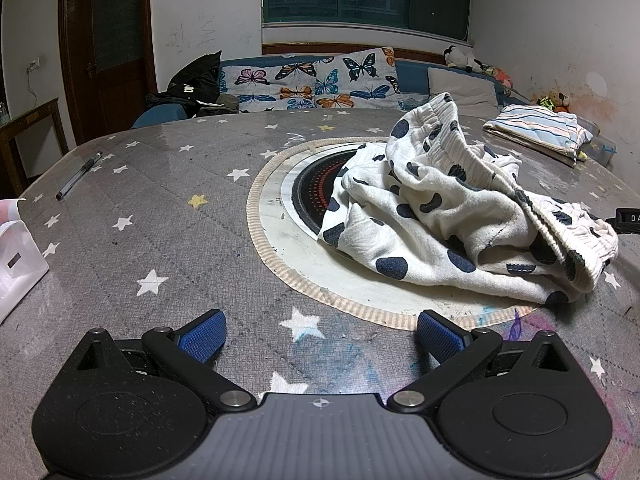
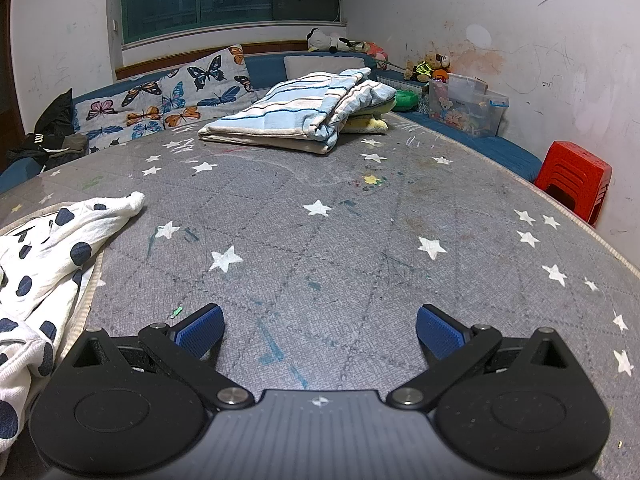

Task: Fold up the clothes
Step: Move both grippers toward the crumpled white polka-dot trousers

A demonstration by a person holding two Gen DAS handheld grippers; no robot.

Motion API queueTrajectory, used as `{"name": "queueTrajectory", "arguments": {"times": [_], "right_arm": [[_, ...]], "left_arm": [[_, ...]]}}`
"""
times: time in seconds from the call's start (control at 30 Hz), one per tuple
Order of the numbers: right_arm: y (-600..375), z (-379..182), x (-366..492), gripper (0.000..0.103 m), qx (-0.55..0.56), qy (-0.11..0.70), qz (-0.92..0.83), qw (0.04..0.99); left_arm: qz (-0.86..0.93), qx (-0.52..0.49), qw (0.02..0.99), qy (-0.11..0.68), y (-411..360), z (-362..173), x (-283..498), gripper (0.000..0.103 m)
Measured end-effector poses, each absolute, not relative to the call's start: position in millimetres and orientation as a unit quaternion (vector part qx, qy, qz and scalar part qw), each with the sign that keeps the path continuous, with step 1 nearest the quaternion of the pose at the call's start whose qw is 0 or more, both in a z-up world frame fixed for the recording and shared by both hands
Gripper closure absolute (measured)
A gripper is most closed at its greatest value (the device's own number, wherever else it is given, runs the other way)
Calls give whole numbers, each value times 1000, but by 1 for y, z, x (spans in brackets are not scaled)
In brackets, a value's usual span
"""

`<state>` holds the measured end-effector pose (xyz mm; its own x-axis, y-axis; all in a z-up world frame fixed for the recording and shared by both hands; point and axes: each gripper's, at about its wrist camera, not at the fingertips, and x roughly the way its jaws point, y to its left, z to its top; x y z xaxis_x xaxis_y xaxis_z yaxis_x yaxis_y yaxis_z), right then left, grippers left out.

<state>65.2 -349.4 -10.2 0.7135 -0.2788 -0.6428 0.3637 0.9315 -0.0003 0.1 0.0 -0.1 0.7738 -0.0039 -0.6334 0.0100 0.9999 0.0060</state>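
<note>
A crumpled white cotton garment with dark blue spots (image 1: 452, 208) lies in a heap on the grey star-printed counter (image 1: 168, 208), draped over the right part of a round inset with a beige striped rim (image 1: 256, 216) and a black disc with red dots (image 1: 316, 184) at its centre; its ribbed elastic waistband is bunched along the top and right of the heap. The left tongs (image 1: 320, 336) hover above the counter in front of the garment, their blue ribbed pads spread fully apart with nothing between them, and they touch no cloth. The right tongs (image 2: 319, 334) are likewise fully spread and empty, hanging over bare grey cloth with the spotted garment off to their left, apart from the near pad. A dark pen (image 1: 78, 176) lies at the counter's far left, and a white plastic bag (image 1: 16, 248) sits at the left edge. Toward the far side rests a folded blue, white and tan striped cloth (image 2: 296, 116). Behind the counter runs a blue bench with butterfly-print cushions (image 1: 312, 80), and a red plastic stool (image 2: 576, 180) stands by the right wall.
</note>
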Motion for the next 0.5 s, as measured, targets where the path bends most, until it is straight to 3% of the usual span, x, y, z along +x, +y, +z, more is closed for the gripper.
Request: {"name": "queueTrajectory", "arguments": {"times": [0.5], "right_arm": [[-345,-9,53,0,53,340,-143,928]], "left_arm": [[-4,7,942,337,-2,1,1,0]]}}
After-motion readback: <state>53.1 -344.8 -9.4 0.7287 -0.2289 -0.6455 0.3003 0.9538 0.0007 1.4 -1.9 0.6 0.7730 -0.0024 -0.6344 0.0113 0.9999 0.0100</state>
